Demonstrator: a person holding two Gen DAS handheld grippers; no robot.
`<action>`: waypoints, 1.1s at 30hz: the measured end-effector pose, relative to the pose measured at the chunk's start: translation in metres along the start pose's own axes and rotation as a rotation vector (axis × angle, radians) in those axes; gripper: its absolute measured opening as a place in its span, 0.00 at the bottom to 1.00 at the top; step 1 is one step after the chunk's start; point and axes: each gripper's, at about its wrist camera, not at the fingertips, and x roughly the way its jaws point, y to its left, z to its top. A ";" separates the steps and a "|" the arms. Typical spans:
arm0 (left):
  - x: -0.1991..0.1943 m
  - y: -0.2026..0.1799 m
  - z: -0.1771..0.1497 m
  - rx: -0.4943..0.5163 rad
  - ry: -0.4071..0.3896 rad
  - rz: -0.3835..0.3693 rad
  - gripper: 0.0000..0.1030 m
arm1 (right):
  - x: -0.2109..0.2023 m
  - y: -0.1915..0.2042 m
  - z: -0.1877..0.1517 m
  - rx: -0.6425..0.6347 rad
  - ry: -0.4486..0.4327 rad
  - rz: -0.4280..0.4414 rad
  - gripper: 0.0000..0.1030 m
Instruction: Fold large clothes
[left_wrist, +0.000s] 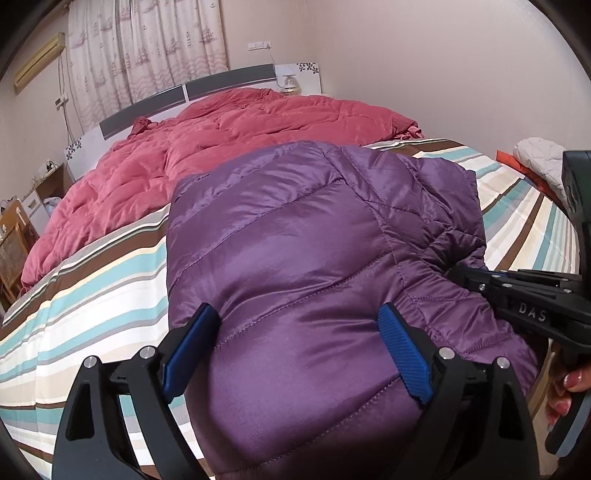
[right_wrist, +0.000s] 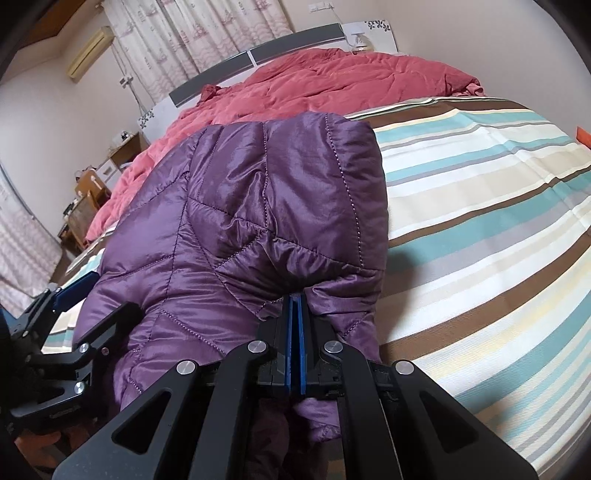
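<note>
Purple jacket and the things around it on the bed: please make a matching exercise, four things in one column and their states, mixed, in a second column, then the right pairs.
Things:
1. purple jacket
2. red quilt
3. left hand-held gripper
4. right hand-held gripper

States:
A. jaws wide apart, one on each side of a puffy bulge
B. bunched up near the headboard
C. pads closed, pinching purple fabric
D. folded, lying on the striped sheet

Pairs: 1-D, 2-B, 3-A, 4-C

Jacket (left_wrist: 295, 240): glossy quilted purple cloth. Sheet (right_wrist: 480, 206): matt striped woven cloth. Comforter (left_wrist: 221, 140): soft red cloth.
</note>
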 end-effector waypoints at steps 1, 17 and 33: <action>0.000 0.000 0.000 -0.003 0.003 0.000 0.87 | -0.001 -0.001 0.001 0.002 0.003 0.001 0.01; 0.006 0.010 0.011 -0.062 0.057 -0.013 0.92 | -0.014 0.043 0.066 -0.084 -0.115 -0.067 0.34; 0.016 0.003 0.023 -0.065 0.092 -0.013 0.96 | 0.061 0.005 0.051 -0.031 -0.038 -0.080 0.31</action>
